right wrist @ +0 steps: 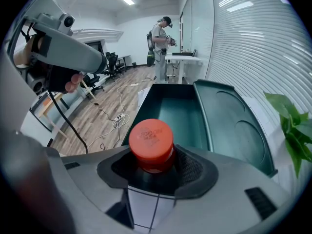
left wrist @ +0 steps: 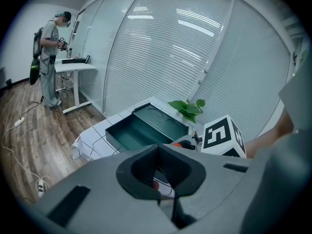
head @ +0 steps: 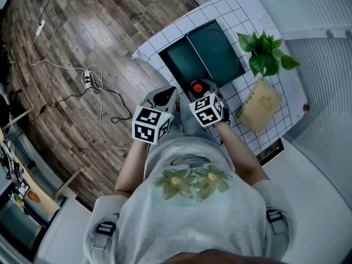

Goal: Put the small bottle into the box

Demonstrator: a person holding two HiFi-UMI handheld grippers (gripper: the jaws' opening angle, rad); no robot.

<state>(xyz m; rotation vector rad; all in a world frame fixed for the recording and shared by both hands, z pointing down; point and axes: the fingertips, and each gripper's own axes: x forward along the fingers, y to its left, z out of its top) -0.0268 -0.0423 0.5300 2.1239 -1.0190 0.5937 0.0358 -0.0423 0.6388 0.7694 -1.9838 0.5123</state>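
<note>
Nearest to me are two grippers. The right gripper [right wrist: 155, 172] has its jaws clamped on the one small bottle [right wrist: 151, 141], pads pressed to its sides below the orange-red cap. The left gripper [left wrist: 158, 172] is just beside it; its dark pads look drawn together with nothing between them, though its own view is murky there.

The bottle is upright at the near edge of the single dark green box [head: 184, 65], not inside it. The box lies open on the grid-patterned table [head: 165, 40], its lid [head: 217, 51] folded flat to the right.

Only the head view shows the one tan packet [head: 259, 106], with one leafy plant [head: 267, 54] beyond it — and a power strip [head: 88, 80] on the wood floor. Only the gripper views reach the far end of the room, where one person [right wrist: 161, 43] stands at a white desk [right wrist: 183, 58].
</note>
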